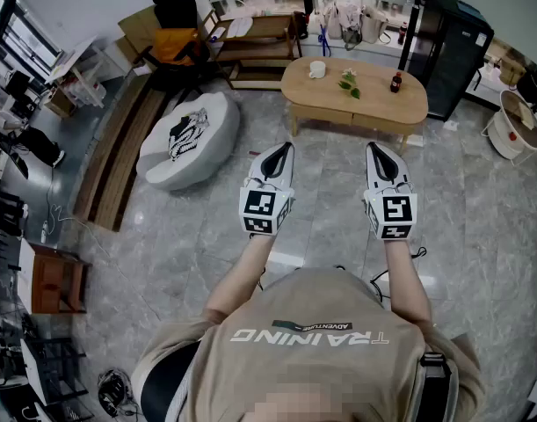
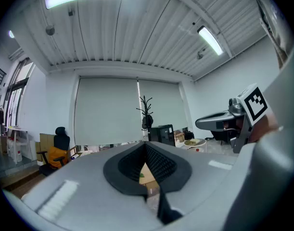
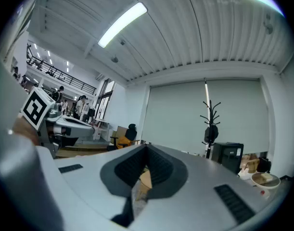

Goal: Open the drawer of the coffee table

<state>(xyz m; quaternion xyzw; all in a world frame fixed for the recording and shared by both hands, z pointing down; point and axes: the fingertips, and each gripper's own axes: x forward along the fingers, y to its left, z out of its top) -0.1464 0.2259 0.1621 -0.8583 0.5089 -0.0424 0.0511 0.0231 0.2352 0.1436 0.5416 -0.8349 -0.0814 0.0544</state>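
Head view: a person stands on a grey stone floor and holds a gripper in each hand. Both point level at the coffee table (image 1: 354,95), which is far ahead, well apart from them. The left gripper (image 1: 284,150) and the right gripper (image 1: 376,150) are side by side with a gap between them. The table has a long round wooden top. On it are a white cup (image 1: 317,69) at the left, a small green plant (image 1: 349,83) in the middle and a brown bottle (image 1: 396,82) to the right. The drawer is under the top on the near side, but it is too small to see well. A white beanbag (image 1: 191,139) lies on the floor to the left of the table. A black cabinet (image 1: 453,51) stands to the far right.

Left gripper view: the left gripper (image 2: 146,145) has its two jaws closed, tips together, with nothing in them. A little bit of the wooden table top (image 2: 146,174) shows through the slit lower down. The right gripper (image 2: 219,122) shows at the right side. A coat stand (image 2: 146,110) is far off by the grey blinds.

Right gripper view: the right gripper (image 3: 147,148) is closed too, tips together, and it holds nothing. A bit of the table top (image 3: 145,179) peeks through the slit. The left gripper (image 3: 65,124) shows at the left side. The coat stand (image 3: 210,117) is far off on the right.
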